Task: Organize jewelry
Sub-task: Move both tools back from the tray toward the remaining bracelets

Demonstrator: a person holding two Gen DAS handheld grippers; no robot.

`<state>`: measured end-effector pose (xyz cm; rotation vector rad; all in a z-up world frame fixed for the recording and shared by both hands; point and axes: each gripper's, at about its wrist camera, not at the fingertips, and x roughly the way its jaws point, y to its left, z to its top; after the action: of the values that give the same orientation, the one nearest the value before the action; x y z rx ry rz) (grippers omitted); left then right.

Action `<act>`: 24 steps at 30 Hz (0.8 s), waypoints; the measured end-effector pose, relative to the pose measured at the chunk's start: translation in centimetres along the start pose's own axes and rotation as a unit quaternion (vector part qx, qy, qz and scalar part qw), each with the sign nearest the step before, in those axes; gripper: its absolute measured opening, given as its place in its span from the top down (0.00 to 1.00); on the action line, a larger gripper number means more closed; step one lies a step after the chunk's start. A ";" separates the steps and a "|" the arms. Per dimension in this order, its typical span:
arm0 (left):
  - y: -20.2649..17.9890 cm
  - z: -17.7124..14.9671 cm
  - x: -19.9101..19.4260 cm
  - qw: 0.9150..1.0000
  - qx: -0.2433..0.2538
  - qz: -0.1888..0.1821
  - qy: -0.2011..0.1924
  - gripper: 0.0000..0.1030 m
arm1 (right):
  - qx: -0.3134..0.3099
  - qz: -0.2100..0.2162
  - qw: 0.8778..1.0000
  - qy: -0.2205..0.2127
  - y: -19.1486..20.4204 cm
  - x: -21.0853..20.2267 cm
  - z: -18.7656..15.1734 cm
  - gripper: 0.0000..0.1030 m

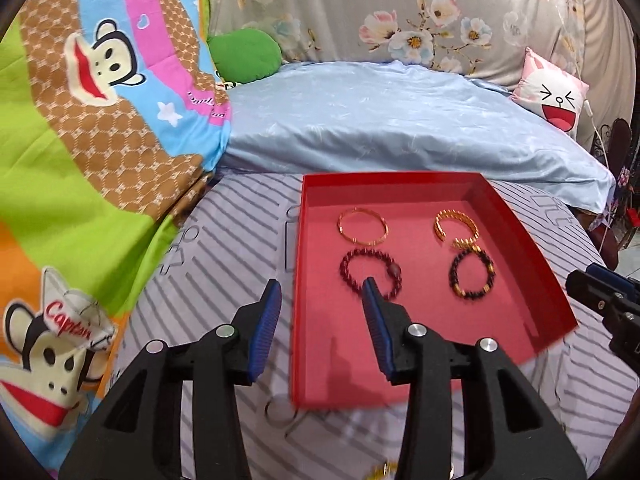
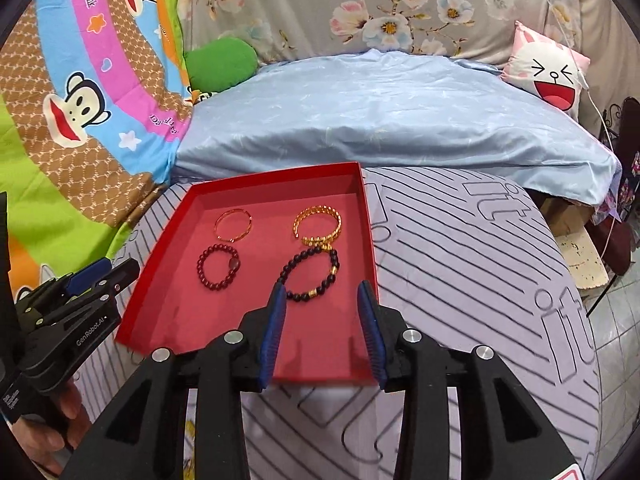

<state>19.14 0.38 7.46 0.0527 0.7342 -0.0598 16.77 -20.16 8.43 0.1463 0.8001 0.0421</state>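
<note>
A red tray (image 1: pixel 532 264) (image 2: pixel 160 256) lies on the striped bedcover. In it lie a thin gold bangle (image 1: pixel 362 226) (image 2: pixel 233 224), a wide gold cuff (image 1: pixel 456 226) (image 2: pixel 318 224), a dark red bead bracelet (image 1: pixel 370 274) (image 2: pixel 218 268) and a black bead bracelet with gold beads (image 1: pixel 472 276) (image 2: pixel 310 276). My left gripper (image 1: pixel 322 288) is open and empty over the tray's left wall, its right fingertip by the red bracelet. My right gripper (image 2: pixel 322 290) is open and empty above the tray's near right part, just short of the black bracelet. Each gripper shows at the edge of the other's view (image 1: pixel 604 304) (image 2: pixel 76 304).
A light blue quilt (image 1: pixel 400 120) lies behind the tray. A cartoon monkey blanket (image 1: pixel 80 120) is piled on the left, with a green cushion (image 1: pixel 244 54) and a pink face pillow (image 1: pixel 554 92) at the back. The bed's edge and tiled floor (image 2: pixel 616 320) are to the right.
</note>
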 end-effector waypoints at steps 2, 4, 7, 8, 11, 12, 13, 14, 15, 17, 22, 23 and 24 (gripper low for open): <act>0.2 -1.0 -0.9 1.000 -0.001 0.000 0.001 0.61 | 0.006 0.004 1.000 0.004 -0.3 -1.1 -1.3 0.65; 0.4 -2.3 -1.8 1.000 -0.005 0.000 0.005 0.61 | 0.010 0.005 1.000 0.007 -0.5 -2.0 -2.7 0.65; 0.6 -4.3 -2.6 1.000 -0.011 -0.002 0.018 0.60 | 0.011 0.003 1.000 0.013 -0.7 -3.1 -4.5 0.65; 0.7 -5.2 -2.8 1.000 -0.016 -0.004 0.024 0.60 | 0.011 0.002 1.000 0.016 -0.7 -3.5 -5.3 0.65; 0.8 -7.0 -3.4 0.999 -0.024 -0.006 0.033 0.60 | 0.006 -0.002 1.000 0.022 -0.9 -4.5 -7.2 0.65; 0.8 -7.8 -3.6 0.999 -0.027 -0.005 0.037 0.60 | 0.004 -0.004 1.000 0.025 -0.9 -4.7 -7.8 0.65; 0.8 -8.4 -3.8 0.999 -0.030 -0.007 0.040 0.60 | 0.001 -0.006 1.000 0.029 -0.8 -4.9 -8.6 0.65; 0.8 -9.1 -3.9 0.998 -0.034 -0.009 0.045 0.60 | 0.000 -0.007 0.999 0.033 -0.8 -5.1 -9.3 0.65; 0.9 -9.6 -4.0 0.998 -0.038 -0.010 0.048 0.60 | -0.001 -0.008 0.999 0.037 -0.8 -5.2 -10.0 0.65; 0.9 -10.6 -4.3 0.998 -0.046 -0.013 0.052 0.60 | -0.001 -0.010 0.999 0.045 -1.0 -5.4 -11.5 0.65; 0.8 -12.6 -4.5 0.996 -0.059 -0.017 0.058 0.60 | -0.002 -0.015 0.998 0.064 -1.1 -5.3 -14.3 0.65; 0.8 -13.0 -4.5 0.996 -0.064 -0.020 0.060 0.59 | -0.001 -0.016 0.998 0.067 -1.1 -5.2 -14.7 0.65; 0.7 -13.2 -4.5 0.996 -0.067 -0.022 0.062 0.59 | 0.000 -0.016 0.997 0.070 -1.2 -5.0 -15.0 0.65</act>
<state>7.08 2.16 0.74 -0.0890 0.8623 -0.0490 2.49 -20.08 1.56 0.1307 0.9420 0.0224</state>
